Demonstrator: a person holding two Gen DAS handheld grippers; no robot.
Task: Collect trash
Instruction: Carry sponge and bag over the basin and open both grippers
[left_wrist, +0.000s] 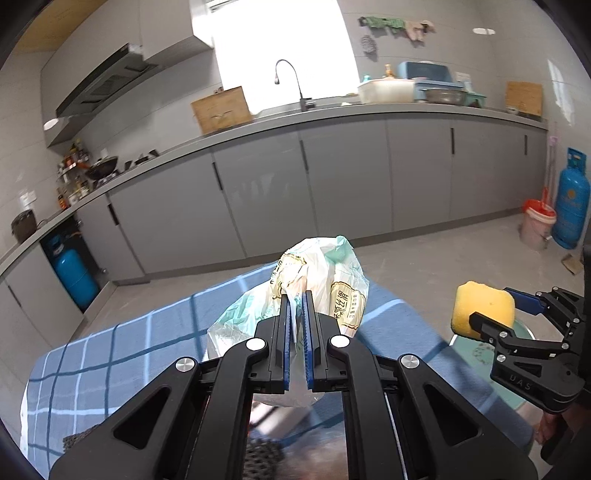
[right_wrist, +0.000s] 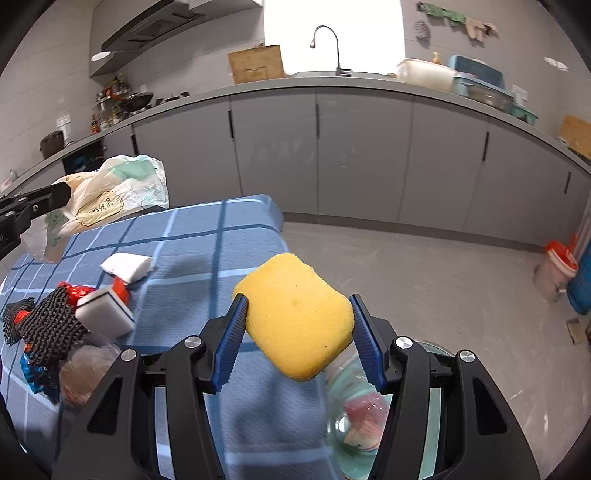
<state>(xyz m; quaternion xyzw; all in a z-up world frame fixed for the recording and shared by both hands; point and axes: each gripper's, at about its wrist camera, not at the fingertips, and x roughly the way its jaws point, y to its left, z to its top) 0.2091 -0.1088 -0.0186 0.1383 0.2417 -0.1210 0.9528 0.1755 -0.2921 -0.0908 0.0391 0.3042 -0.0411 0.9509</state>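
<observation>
My left gripper (left_wrist: 297, 295) is shut on a crumpled white and green plastic bag (left_wrist: 325, 280), held up above the blue checked tablecloth (left_wrist: 129, 339). The same bag (right_wrist: 118, 192) and the left gripper (right_wrist: 55, 195) show at the left of the right wrist view. My right gripper (right_wrist: 297, 299) is shut on a yellow sponge (right_wrist: 295, 317), its blue pads pressing both sides. It hangs over the table's right edge, above a glass bin (right_wrist: 354, 417) with trash inside. In the left wrist view the right gripper (left_wrist: 495, 306) and its sponge (left_wrist: 480, 306) are at the right.
On the tablecloth (right_wrist: 207, 240) lie a white packet (right_wrist: 127, 266), a white sponge block (right_wrist: 105, 314), black netting (right_wrist: 48, 325) and red and blue wrappers (right_wrist: 74, 291). Grey kitchen cabinets (right_wrist: 362, 155) run behind. A bucket (right_wrist: 557, 269) and blue gas cylinder (left_wrist: 570, 206) stand on the floor.
</observation>
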